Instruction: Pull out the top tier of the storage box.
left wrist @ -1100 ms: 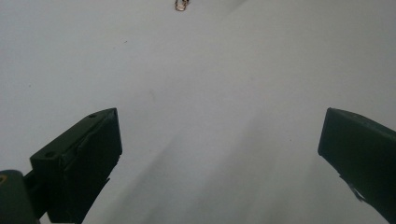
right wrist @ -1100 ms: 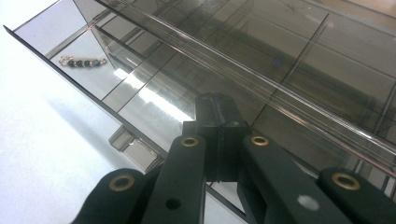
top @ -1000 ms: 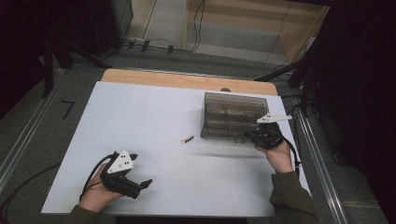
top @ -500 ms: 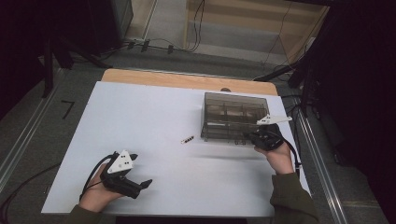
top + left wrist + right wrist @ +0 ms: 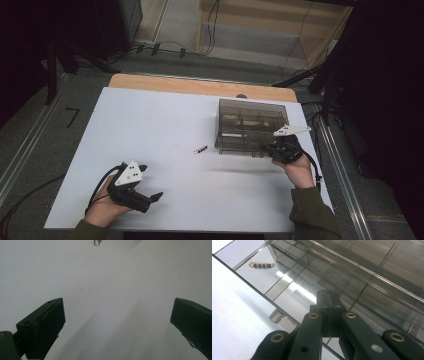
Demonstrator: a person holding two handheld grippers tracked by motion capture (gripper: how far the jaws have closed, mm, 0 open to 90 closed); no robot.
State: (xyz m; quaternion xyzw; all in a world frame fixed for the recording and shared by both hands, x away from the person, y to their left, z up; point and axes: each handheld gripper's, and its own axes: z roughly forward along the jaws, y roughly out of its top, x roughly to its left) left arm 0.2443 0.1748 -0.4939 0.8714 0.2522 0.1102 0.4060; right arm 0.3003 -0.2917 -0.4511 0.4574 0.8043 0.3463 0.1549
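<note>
A smoky see-through plastic compartment box (image 5: pixel 252 125) with its lid down stands at the right of the white table (image 5: pixel 150 115). A short beaded piece (image 5: pixel 200 149) lies on the table just left of the box. My right gripper (image 5: pixel 270 148) is at the box's near right corner. In the right gripper view its jaws (image 5: pixel 328 296) are shut together with their tips against the box (image 5: pixel 362 272), and the beaded piece (image 5: pixel 260 265) shows through the tinted plastic. My left gripper (image 5: pixel 150 182) rests near the front left of the table, its jaws (image 5: pixel 117 312) wide open over bare table.
A wooden strip (image 5: pixel 200 86) runs along the table's far edge. Cables and stand legs (image 5: pixel 165 47) lie on the floor beyond it. Metal rails (image 5: pixel 345 190) border the table on both sides.
</note>
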